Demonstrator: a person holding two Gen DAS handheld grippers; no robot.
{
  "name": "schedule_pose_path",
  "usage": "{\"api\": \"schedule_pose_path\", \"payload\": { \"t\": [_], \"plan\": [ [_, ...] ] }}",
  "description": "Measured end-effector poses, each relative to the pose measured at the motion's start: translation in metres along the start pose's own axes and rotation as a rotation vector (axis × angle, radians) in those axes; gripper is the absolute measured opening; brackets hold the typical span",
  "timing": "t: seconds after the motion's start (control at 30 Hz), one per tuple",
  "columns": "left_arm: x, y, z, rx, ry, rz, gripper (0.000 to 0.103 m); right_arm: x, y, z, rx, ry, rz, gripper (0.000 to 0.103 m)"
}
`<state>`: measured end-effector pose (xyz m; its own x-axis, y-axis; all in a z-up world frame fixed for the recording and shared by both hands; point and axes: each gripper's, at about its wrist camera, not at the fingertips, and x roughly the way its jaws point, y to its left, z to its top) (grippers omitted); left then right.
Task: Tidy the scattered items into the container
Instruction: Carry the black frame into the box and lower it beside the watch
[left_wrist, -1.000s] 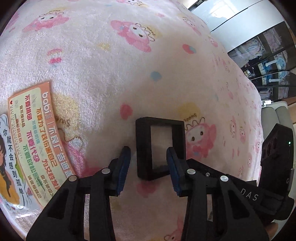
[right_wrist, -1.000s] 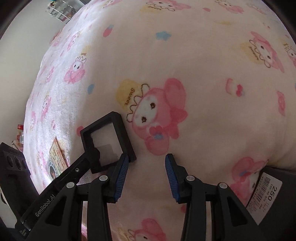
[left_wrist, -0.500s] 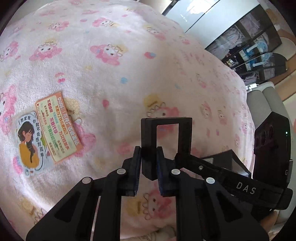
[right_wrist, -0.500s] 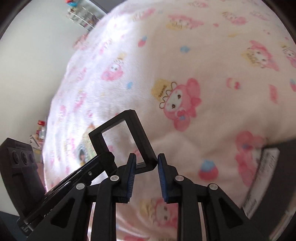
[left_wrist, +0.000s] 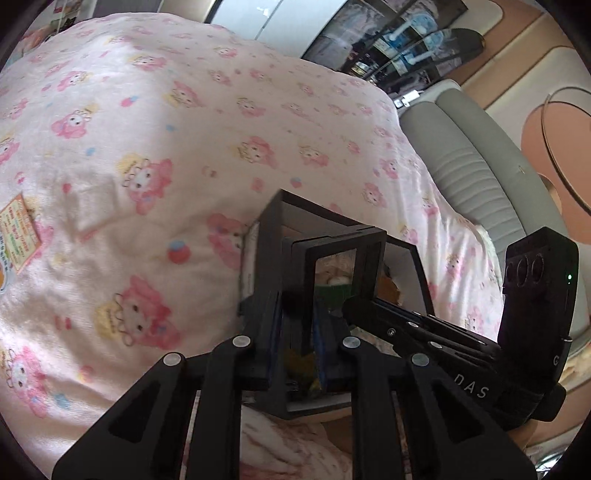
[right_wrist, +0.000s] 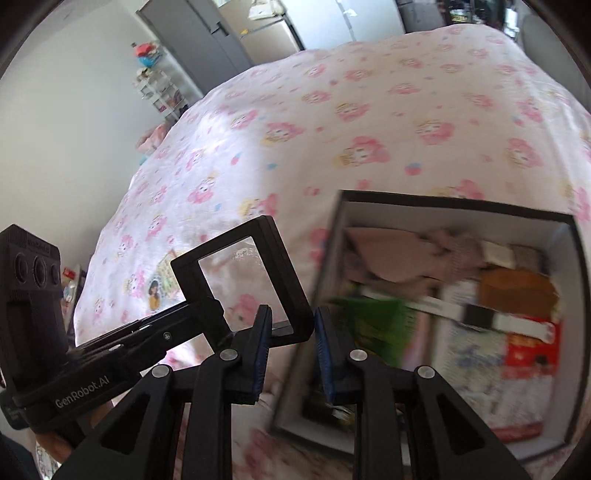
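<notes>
A black square frame with a clear pane (left_wrist: 343, 254) (right_wrist: 273, 254) is held in the air by both grippers. My left gripper (left_wrist: 299, 332) is shut on its lower edge. My right gripper (right_wrist: 291, 332) is shut on its corner, seen in the left wrist view as an arm (left_wrist: 424, 328) coming from the right. The frame hangs at the near-left edge of the black-rimmed box (right_wrist: 565, 225) (left_wrist: 269, 229), which holds several papers, packets and cloths. An orange card and a girl sticker (left_wrist: 18, 229) (right_wrist: 162, 280) lie on the pink blanket.
The pink cartoon-print blanket (left_wrist: 147, 129) covers the bed. A grey padded headboard (left_wrist: 472, 158) is at the right. A grey cabinet (right_wrist: 207, 40) and a shelf rack (right_wrist: 159, 85) stand beyond the bed.
Both grippers shut on the frame, lifted it off the blanket and carried it right to the box. The card and sticker stayed on the blanket.
</notes>
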<state>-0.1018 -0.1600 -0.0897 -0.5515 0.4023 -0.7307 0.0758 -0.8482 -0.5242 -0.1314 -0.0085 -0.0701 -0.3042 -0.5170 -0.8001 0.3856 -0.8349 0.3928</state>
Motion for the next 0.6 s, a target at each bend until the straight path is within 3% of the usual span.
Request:
{"api": "schedule_pose_path", "payload": {
  "t": [0.13, 0.3, 0.47, 0.6],
  "plan": [
    [0.034, -0.046, -0.013, 0.059, 0.081, -0.061, 0.015, -0.026, -0.045, -0.024, 0.044, -0.040, -0.077, 0.020],
    [0.092, -0.094, -0.033, 0.124, 0.208, -0.054, 0.015, -0.039, -0.107, -0.053, 0.126, -0.010, -0.133, 0.020],
    [0.143, -0.113, -0.045, 0.149, 0.320, -0.047, 0.015, -0.046, -0.159, -0.078, 0.233, -0.006, -0.166, 0.021],
    [0.175, -0.123, -0.059, 0.173, 0.377, -0.010, 0.015, -0.043, -0.179, -0.085, 0.293, -0.005, -0.216, 0.021]
  ]
}}
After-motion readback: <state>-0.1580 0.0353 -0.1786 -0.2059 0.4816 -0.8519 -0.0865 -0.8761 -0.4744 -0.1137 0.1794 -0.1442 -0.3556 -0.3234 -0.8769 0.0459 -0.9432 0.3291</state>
